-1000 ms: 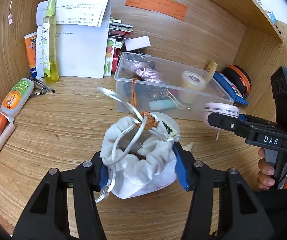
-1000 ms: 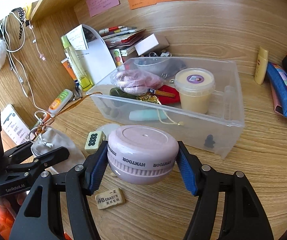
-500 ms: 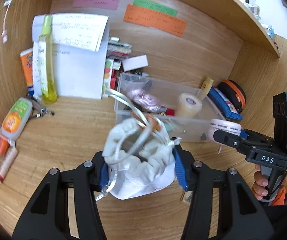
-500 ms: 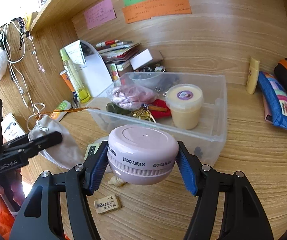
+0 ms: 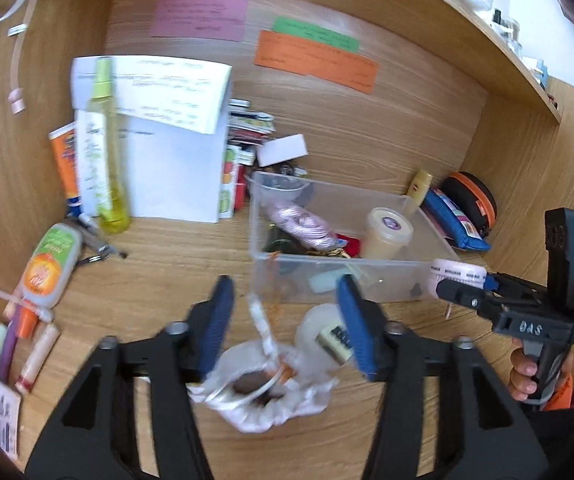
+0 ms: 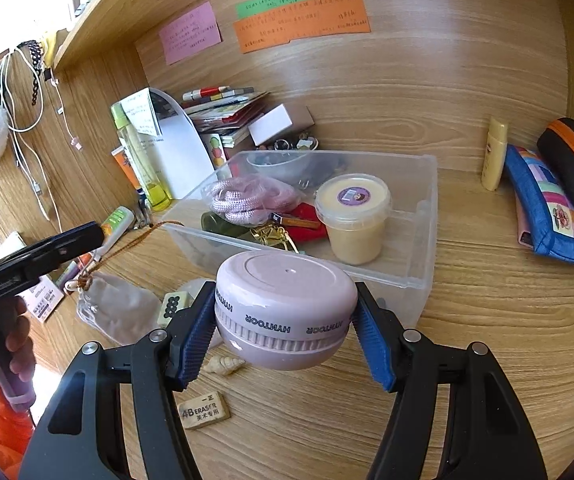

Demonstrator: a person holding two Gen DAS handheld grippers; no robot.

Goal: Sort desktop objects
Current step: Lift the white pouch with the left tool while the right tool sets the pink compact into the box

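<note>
- Wooden desk [image 6: 487, 320]: clear plastic bin [image 6: 427, 216] mid-surface.
- My left gripper [image 5: 283, 320]: jaws opening, white drawstring pouch [image 5: 263, 400] beneath, unpressed.
- My right gripper [image 6: 283, 336]: clamping round pink plastic case [image 6: 283, 300].

A home study desk: wooden alcove [image 6: 427, 92], sticky notes [image 6: 301, 20], stationery clutter [image 6: 223, 110]

A bin [image 6: 415, 240] sits mid-desk, a tub [image 6: 353, 216] and rope [image 6: 247, 198] inside. Near its left corner lie a pouch [image 6: 123, 312], tile [image 6: 173, 306], shell [image 6: 225, 365] and eraser [image 6: 203, 410]. Pencil cases [image 6: 547, 208] lie far right.
</note>
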